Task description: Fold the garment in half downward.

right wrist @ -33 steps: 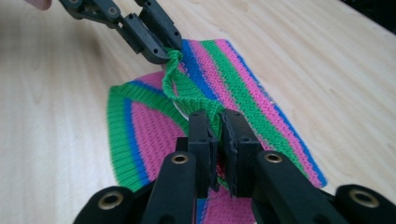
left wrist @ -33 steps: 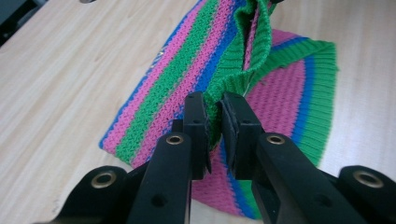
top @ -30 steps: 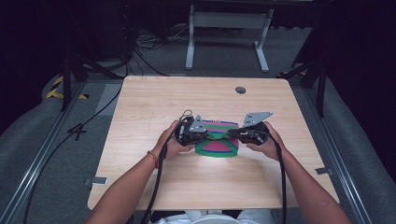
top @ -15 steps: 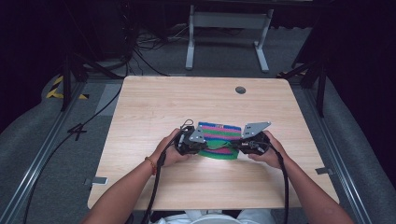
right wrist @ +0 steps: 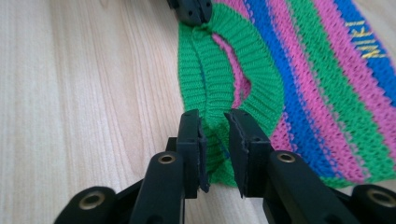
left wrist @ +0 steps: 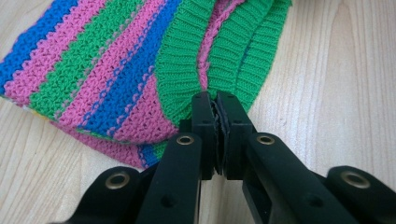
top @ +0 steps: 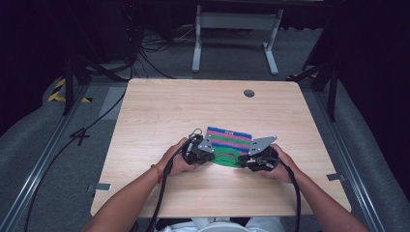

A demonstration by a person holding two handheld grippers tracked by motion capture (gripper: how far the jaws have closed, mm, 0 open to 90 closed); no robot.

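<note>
Left gripper [left wrist: 219, 135]: clamped on the green band [left wrist: 187, 70].
Right gripper [right wrist: 215, 149]: jaws parted astride the same band, not visibly pinching.
Knit [top: 228, 145]: flat on table [top: 159, 111], between both hands.
Band axis: runs gripper to gripper.

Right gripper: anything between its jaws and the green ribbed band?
Nothing visible. The right gripper has its jaws open astride the green ribbed band of the striped knit, fabric already in the gap. The left gripper is shut on the same band at its far end, clear of the right's jaws.
</note>
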